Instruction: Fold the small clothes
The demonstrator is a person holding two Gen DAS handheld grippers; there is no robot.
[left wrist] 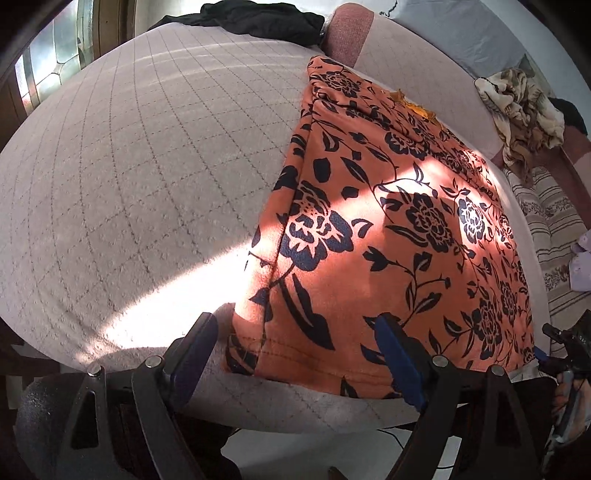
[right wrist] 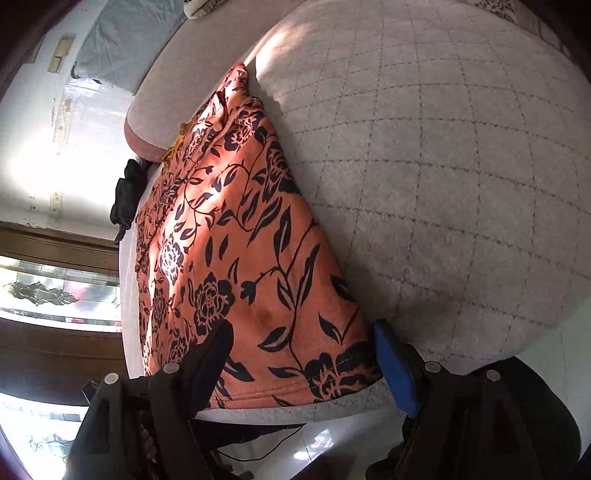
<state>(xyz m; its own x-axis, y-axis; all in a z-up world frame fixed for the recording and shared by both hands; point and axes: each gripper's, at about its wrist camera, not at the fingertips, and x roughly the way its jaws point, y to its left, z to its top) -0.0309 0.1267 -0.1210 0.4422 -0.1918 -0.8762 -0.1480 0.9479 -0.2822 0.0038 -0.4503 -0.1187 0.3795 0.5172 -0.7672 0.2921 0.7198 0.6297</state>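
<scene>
An orange garment with a black floral print (left wrist: 388, 229) lies flat on a grey quilted bed (left wrist: 129, 166), its hem at the near edge. My left gripper (left wrist: 299, 332) is open, its fingers straddling the garment's near left corner. My right gripper (right wrist: 301, 339) is open over the garment (right wrist: 236, 240) at its near right corner, by the hem. The right gripper's tip also shows in the left wrist view (left wrist: 541, 354) at the garment's right corner.
A black garment (left wrist: 258, 18) lies at the bed's far edge. A crumpled beige cloth (left wrist: 524, 107) and a striped cover (left wrist: 546, 221) sit to the right. A pink cushion (left wrist: 347, 33) is behind the garment. The window (right wrist: 44, 291) and white floor (right wrist: 332, 443) are off the bed.
</scene>
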